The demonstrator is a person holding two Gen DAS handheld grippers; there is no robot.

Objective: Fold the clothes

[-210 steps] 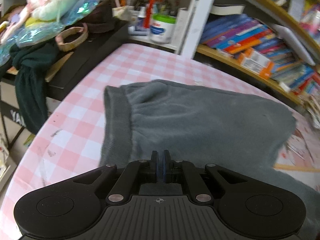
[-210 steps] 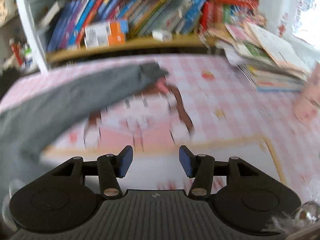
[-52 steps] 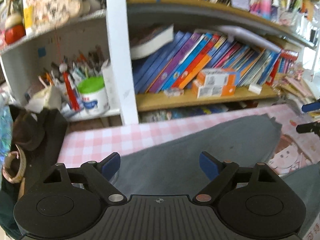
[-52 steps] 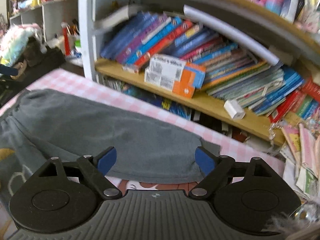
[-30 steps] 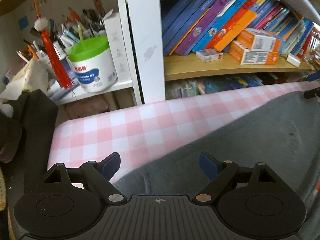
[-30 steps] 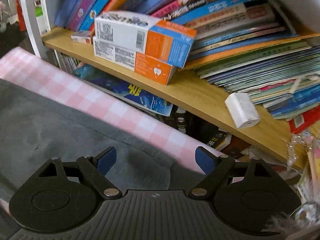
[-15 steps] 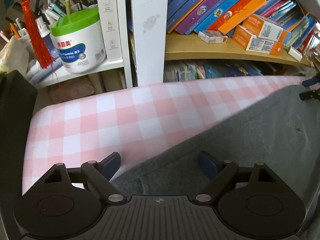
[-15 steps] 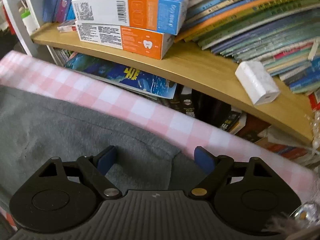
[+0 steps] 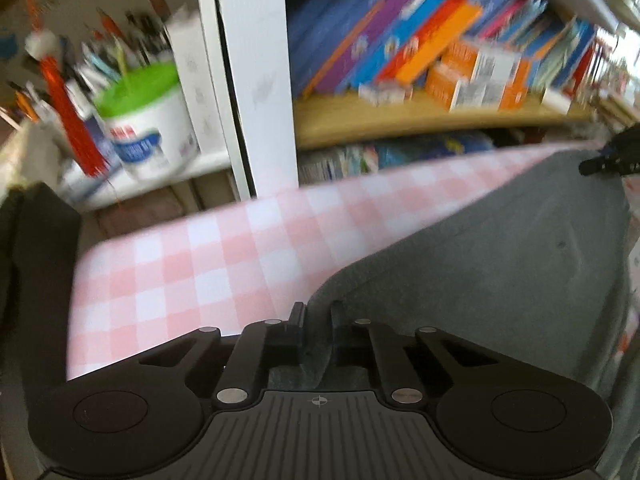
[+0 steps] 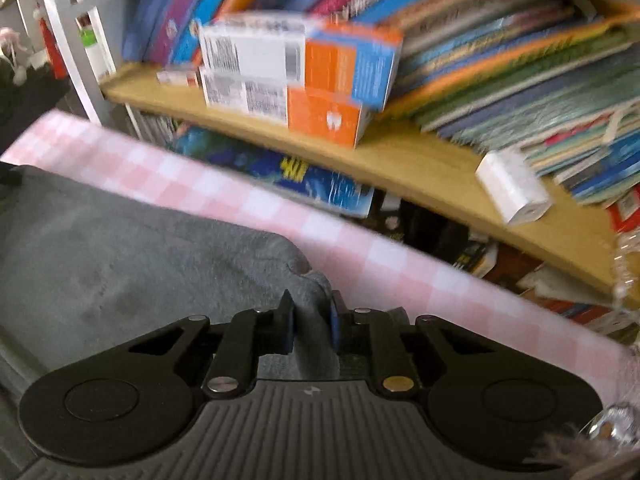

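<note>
A grey fleece garment (image 9: 500,264) lies on a pink and white checked tablecloth (image 9: 192,264). My left gripper (image 9: 318,314) is shut on the garment's near left corner, and the cloth rises in a ridge from its fingers. In the right wrist view the same grey garment (image 10: 140,248) spreads to the left, and my right gripper (image 10: 310,316) is shut on its far right corner. The tip of the right gripper (image 9: 612,158) shows at the right edge of the left wrist view. Both frames are blurred by motion.
A bookshelf with books and orange and white boxes (image 10: 296,76) stands right behind the table's far edge (image 10: 400,248). A white upright post (image 9: 256,72), a green-lidded tub (image 9: 148,128) and a red tassel (image 9: 68,116) are at the left. A dark object (image 9: 36,264) borders the table's left side.
Both grippers were open half a second ago, hovering over the garment's corners. Now each has shut on its corner, and the left corner is lifted off the tablecloth.
</note>
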